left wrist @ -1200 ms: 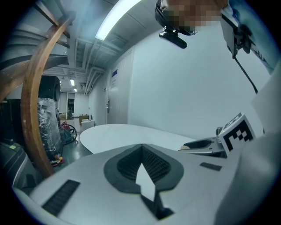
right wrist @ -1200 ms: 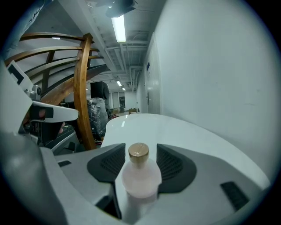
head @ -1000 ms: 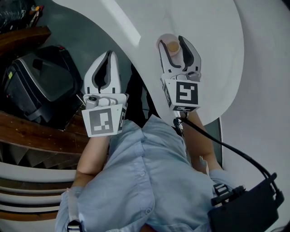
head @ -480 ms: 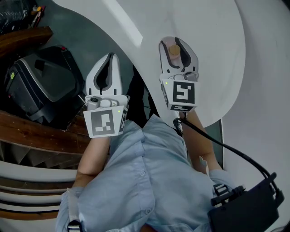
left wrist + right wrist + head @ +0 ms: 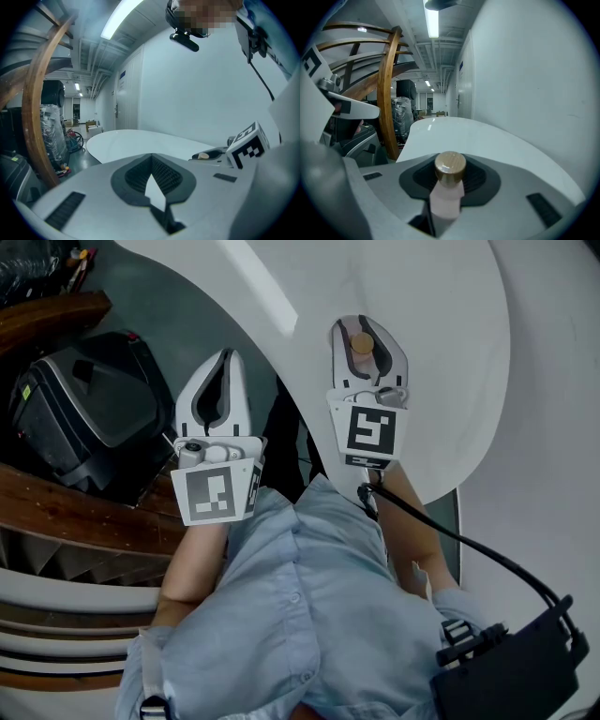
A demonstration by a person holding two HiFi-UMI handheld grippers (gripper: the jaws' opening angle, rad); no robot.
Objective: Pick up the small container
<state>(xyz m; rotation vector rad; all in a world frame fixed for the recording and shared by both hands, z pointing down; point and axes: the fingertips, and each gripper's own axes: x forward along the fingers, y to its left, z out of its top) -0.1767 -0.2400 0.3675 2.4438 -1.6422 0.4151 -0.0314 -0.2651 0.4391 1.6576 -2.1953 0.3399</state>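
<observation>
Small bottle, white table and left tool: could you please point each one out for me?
small bottle (image 5: 449, 165), right gripper view, on its round tan cap.
white table (image 5: 422, 296), head view, on the bare tabletop.
left tool (image 5: 224, 358), head view, where its closed fingertips meet.

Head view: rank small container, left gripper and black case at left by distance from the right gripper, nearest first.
1. small container: between the right gripper's closing jaws.
2. left gripper: alongside, to its left.
3. black case: far left, beyond the left gripper.
</observation>
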